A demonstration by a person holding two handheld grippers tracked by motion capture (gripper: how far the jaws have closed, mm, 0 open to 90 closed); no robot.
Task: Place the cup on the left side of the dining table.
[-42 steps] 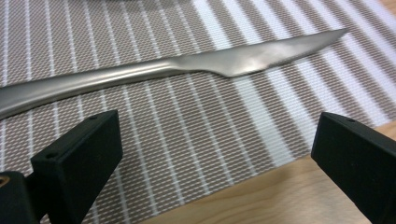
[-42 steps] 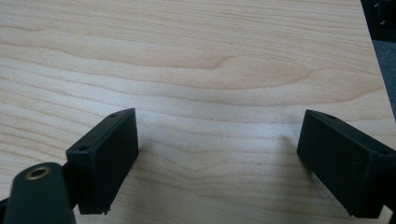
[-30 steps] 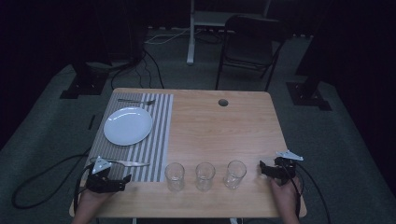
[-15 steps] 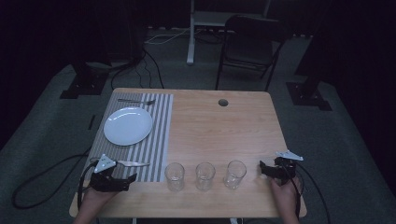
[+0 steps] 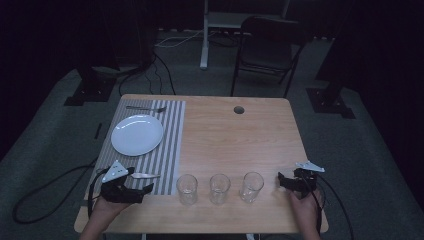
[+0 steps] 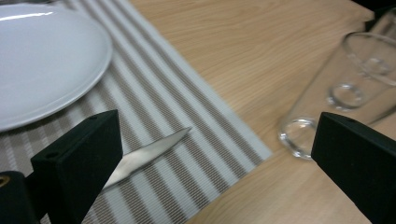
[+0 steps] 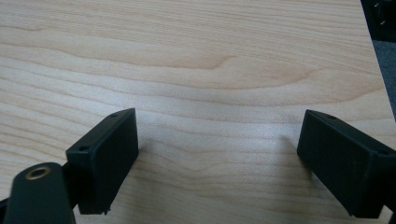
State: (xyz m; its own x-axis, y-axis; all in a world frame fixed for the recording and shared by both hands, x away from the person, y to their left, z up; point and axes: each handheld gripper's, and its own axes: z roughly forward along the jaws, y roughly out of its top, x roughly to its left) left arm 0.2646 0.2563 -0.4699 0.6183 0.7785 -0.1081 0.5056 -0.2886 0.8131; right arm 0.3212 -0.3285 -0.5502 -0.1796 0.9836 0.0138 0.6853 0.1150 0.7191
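evidently a place setting: the left hand-held gripper, jaws apart, hovers by the knife on the striped mat; the right hand-held gripper waits agape on the worktop.

A dark lab: stand bases, floor cables, lone table on carpet
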